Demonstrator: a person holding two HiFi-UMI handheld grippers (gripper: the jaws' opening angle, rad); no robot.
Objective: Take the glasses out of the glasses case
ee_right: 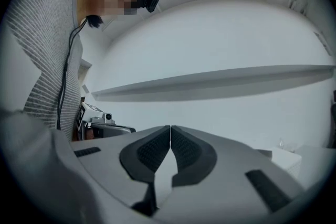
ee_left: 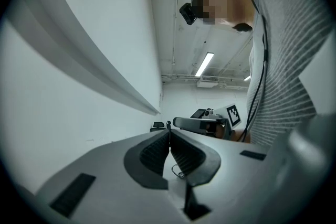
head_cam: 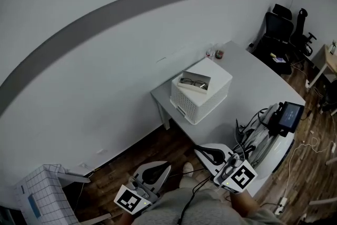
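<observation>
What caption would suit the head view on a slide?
Glasses lie in an open case atop a white box on the table.

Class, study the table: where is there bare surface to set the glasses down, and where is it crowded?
Bare: the stretch of table between the white box and the screen device, out to the far right edge. Crowded: the near edge, covered with cabled gear, and the far corner, which holds small containers.
</observation>
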